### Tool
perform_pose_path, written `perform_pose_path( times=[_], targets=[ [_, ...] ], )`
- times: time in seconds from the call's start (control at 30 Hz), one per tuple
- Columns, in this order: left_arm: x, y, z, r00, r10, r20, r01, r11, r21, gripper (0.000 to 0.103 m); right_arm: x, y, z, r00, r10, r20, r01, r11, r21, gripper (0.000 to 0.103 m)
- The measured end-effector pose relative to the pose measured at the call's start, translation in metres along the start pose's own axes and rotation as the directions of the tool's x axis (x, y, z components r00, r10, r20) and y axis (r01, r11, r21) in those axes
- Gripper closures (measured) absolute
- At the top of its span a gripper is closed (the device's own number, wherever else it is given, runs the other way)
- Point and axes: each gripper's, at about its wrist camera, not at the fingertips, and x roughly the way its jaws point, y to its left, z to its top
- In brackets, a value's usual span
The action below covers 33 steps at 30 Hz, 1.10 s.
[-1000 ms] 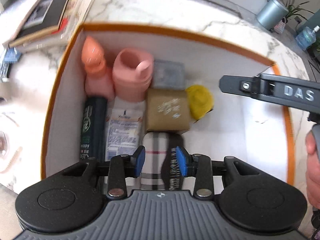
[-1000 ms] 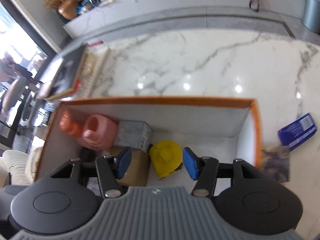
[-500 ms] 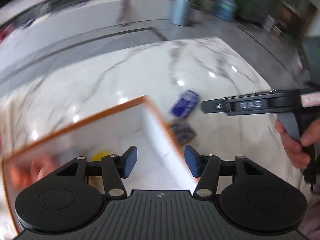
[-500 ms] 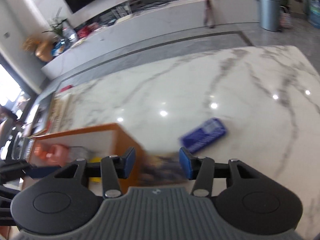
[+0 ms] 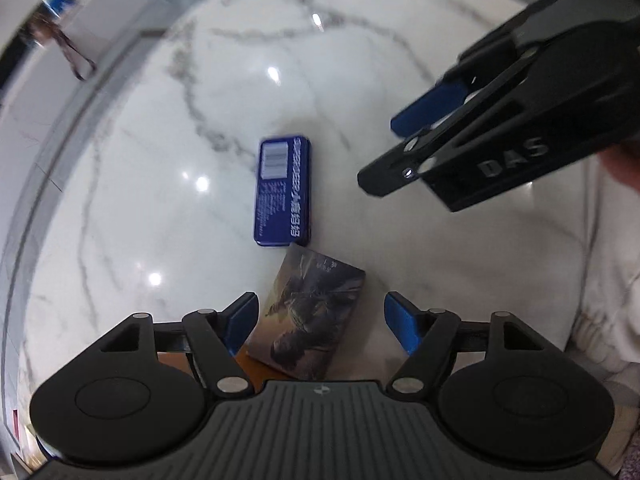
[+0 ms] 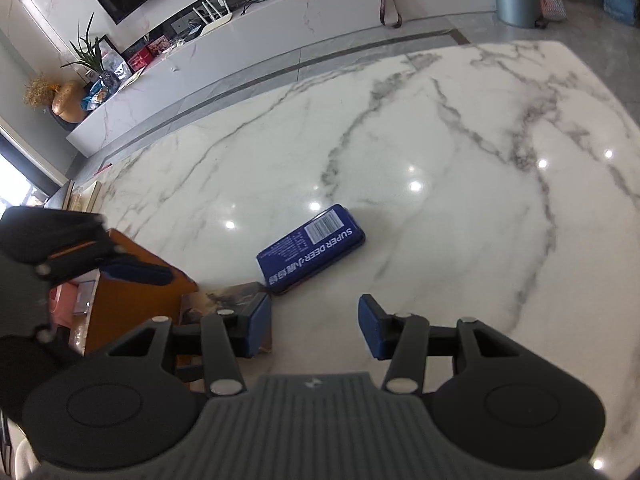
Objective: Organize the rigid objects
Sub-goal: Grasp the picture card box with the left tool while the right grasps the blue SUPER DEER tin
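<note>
Two grippers work over a white marble table, the largest surface in both views. An orange box stands at the table's 8 o'clock area in the right wrist view; pink items show inside it, partly hidden.

Left gripper: points steeply down at the table. Its jaws are opening and stand wide. The card box, a flat carton with a dark printed picture, lies on the table between the blue pads, toward the 9 o'clock pad; whether that pad touches it cannot be told, and the 3 o'clock pad is clear of it. In the right wrist view this gripper appears blurred at 9 o'clock, above the orange box.

Right gripper: jaws partly apart, nothing between the pads, only bare marble. Its 9 o'clock pad overlaps the card box in that view; contact cannot be told. In the left wrist view it enters from 2 o'clock, above the table, clear of both small items.

Blue tin: lies flat on the marble, barcode side up, at 12 o'clock from both sets of jaws. Its near corner sits just beside the card box's far edge; touching or not cannot be told. The card box lies just beside the orange box, outside it
</note>
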Motion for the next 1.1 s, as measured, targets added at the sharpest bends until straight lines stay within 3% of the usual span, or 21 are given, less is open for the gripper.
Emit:
perform_pose_path(
  times=[0.17, 0.37, 0.67, 0.87, 0.93, 1.1],
  targets=[
    [0.030, -0.002, 0.014, 0.991, -0.001, -0.134, 0.014, 0.995, 0.100, 0.019, 0.021, -0.014, 0.009, 0.999, 0.032, -0.035, -0.031, 0.999, 0.035, 0.050],
    [0.051, 0.001, 0.014, 0.980, -0.006, -0.200, 0.022, 0.997, 0.079, 0.025, 0.051, -0.016, 0.028, 0.997, 0.006, -0.071, 0.005, 0.988, 0.153, 0.040],
    [0.056, 0.007, 0.009, 0.975, -0.050, -0.217, 0.054, 0.998, 0.013, 0.028, 0.081, 0.005, 0.041, 0.994, -0.098, -0.041, 0.104, 0.977, 0.188, 0.041],
    [0.051, 0.016, 0.001, 0.982, -0.087, -0.169, 0.076, 0.995, -0.068, 0.028, 0.089, 0.008, 0.048, 0.995, -0.104, 0.000, 0.102, 0.974, 0.202, 0.040],
    [0.049, 0.017, -0.003, 0.984, -0.090, -0.153, 0.078, 0.994, -0.081, 0.027, 0.093, 0.012, 0.050, 0.996, -0.087, 0.011, 0.084, 0.982, 0.172, 0.040],
    [0.047, 0.008, -0.009, 0.988, -0.061, -0.145, 0.052, 0.997, -0.065, 0.023, 0.098, 0.024, 0.048, 0.995, -0.101, 0.019, 0.101, 0.995, -0.026, 0.043]
  ],
)
